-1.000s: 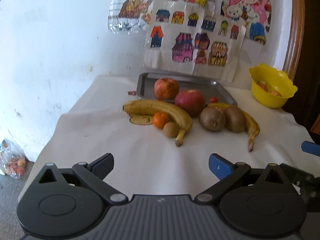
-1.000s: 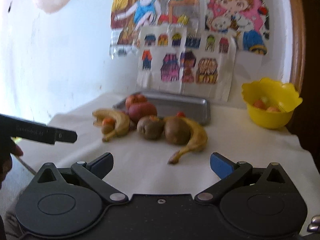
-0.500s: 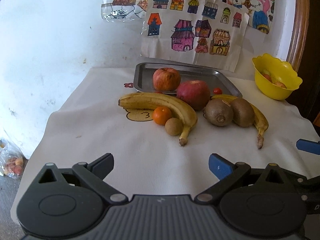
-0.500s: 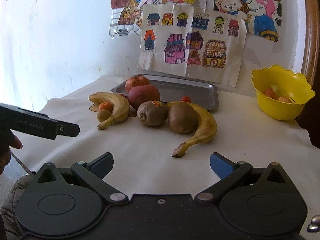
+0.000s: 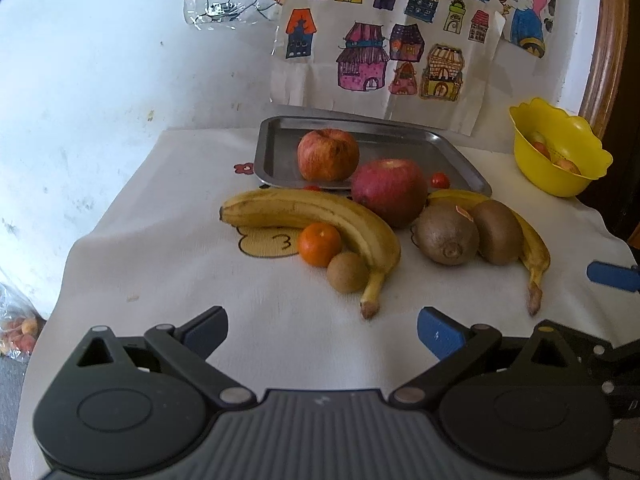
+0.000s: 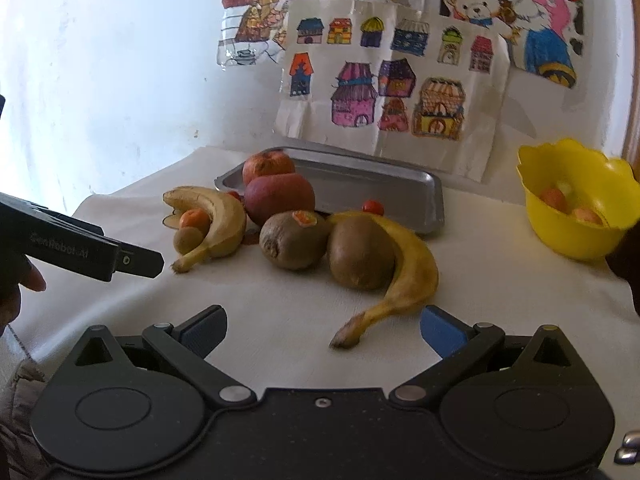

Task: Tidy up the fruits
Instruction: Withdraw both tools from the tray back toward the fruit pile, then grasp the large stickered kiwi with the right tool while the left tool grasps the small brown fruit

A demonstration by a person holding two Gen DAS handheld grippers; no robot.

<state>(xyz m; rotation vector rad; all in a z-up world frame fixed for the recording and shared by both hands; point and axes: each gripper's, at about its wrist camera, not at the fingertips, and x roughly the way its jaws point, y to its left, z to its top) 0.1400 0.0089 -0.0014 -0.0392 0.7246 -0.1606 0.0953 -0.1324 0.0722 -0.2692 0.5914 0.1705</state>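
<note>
Fruit pile (image 5: 360,232) ahead of both jaws, prob. untouched

White-clothed table (image 5: 168,280) bearing tray (image 5: 452,152), yellow bowl (image 5: 560,176), 2 bananas (image 5: 320,208)

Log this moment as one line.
left gripper open, empty | right gripper open, empty | one apple in tray | remaining fruit on cloth

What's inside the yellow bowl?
The yellow bowl holds a few reddish and pale fruits. Its near wall hides the bottom, so anything lower down can't be seen.
</note>
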